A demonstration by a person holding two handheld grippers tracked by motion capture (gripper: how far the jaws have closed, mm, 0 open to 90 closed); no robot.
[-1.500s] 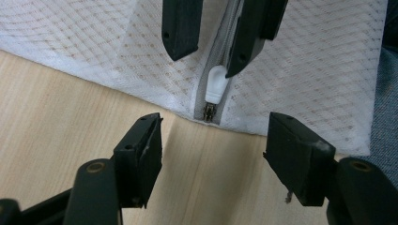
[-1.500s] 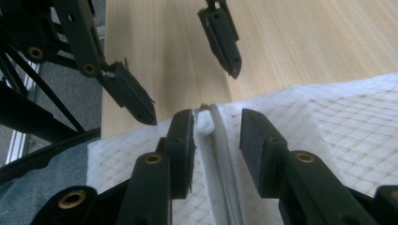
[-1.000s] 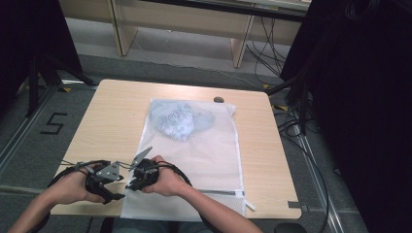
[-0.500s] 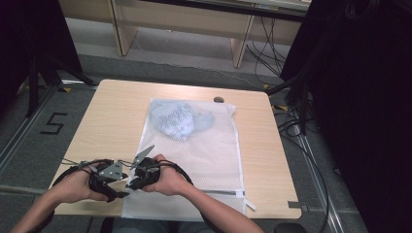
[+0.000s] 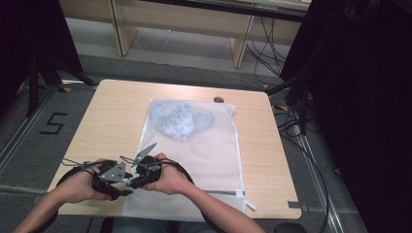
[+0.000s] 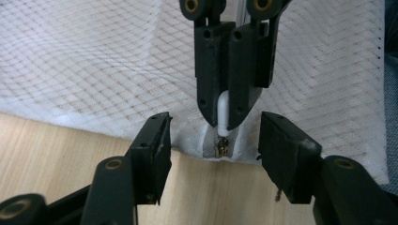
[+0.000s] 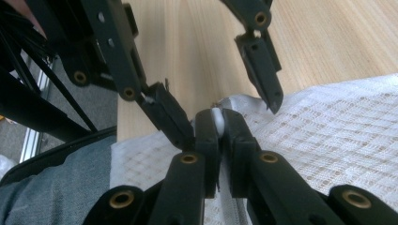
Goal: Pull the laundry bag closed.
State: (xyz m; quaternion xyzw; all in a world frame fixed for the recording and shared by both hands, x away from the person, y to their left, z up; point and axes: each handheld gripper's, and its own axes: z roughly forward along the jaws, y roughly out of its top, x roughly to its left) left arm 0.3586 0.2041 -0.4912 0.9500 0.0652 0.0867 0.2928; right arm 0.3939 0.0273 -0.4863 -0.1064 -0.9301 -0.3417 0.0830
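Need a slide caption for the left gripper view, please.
Right tongs pinch the white zipper pull of the mesh bag.

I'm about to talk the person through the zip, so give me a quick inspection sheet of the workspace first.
Surface: wooden table, bare around the bag.
Job's things: white mesh laundry bag lying flat, bluish garment inside at its far end; zipper slider at the near left corner, its white pull tab clamped.
Clutter: small dark object by the bag's far corner.
Grippers: right gripper shut on the white pull tab; left gripper open, jaws astride the corner, just been closing.
Cables: one loops from each gripper; more on the floor at the right.
Surroundings: wooden furniture legs beyond, dark curtains, a taped 5 on the floor.
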